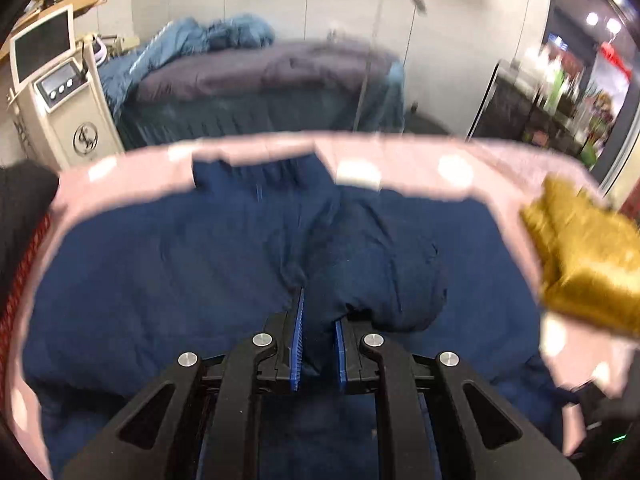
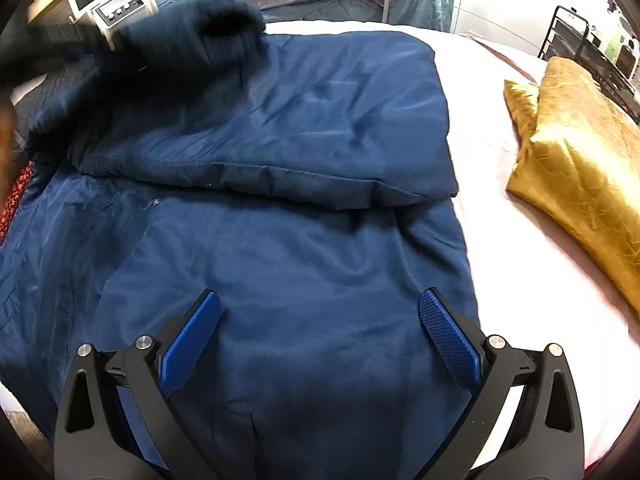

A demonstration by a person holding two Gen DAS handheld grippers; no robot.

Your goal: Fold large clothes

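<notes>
bare pink bedcover [image 2: 486, 152] between navy garment [image 2: 280, 248] and gold cushion [image 2: 580, 168]

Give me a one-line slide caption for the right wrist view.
Open right gripper hovers over a partly folded navy garment on a pink sheet, gold cloth alongside.

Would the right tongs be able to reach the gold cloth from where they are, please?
Probably yes: the right tongs are open, holding nothing, over the blue garment, and only bare pink sheet lies between them and the gold cloth.
</notes>
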